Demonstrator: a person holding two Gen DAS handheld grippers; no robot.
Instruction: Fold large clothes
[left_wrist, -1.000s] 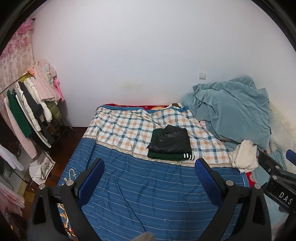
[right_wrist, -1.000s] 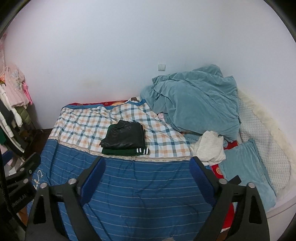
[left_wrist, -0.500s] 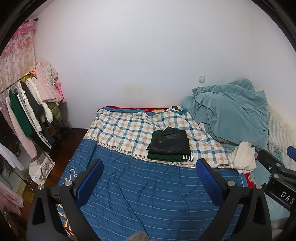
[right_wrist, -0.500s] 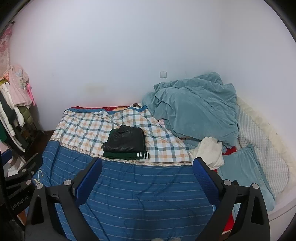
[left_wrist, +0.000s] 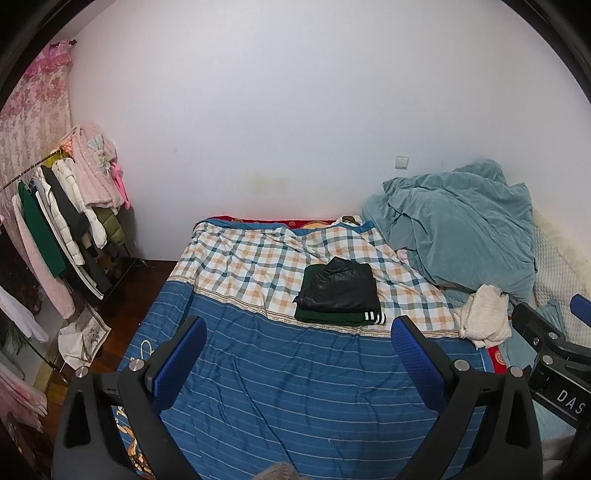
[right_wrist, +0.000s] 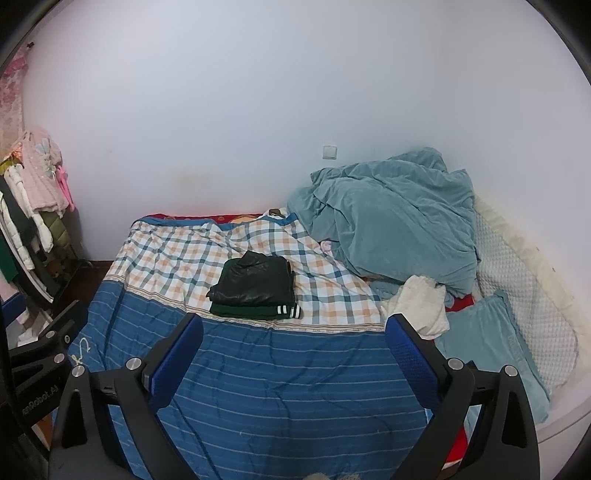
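A folded black jacket (left_wrist: 341, 288) (right_wrist: 255, 282) lies on top of a folded dark green garment with white stripes (left_wrist: 354, 316) (right_wrist: 266, 312), stacked on the checked part of the bed cover (left_wrist: 251, 266) (right_wrist: 170, 254). A crumpled cream garment (left_wrist: 484, 317) (right_wrist: 421, 306) sits loose to the right of the stack. My left gripper (left_wrist: 299, 358) is open and holds nothing, hanging above the blue striped cover well short of the stack. My right gripper (right_wrist: 295, 350) is open and empty too, at about the same distance.
A heaped teal blanket (left_wrist: 458, 221) (right_wrist: 391, 218) fills the bed's far right corner, with a teal pillow (right_wrist: 491, 350) and quilted white bedding (right_wrist: 524, 288) beside it. A clothes rack (left_wrist: 62, 229) with hanging garments stands left of the bed over dark wood floor (left_wrist: 129, 295).
Both cameras have drawn back and risen a little, so the bed and folded stack sit lower and slightly farther. Both grippers stay open and empty.
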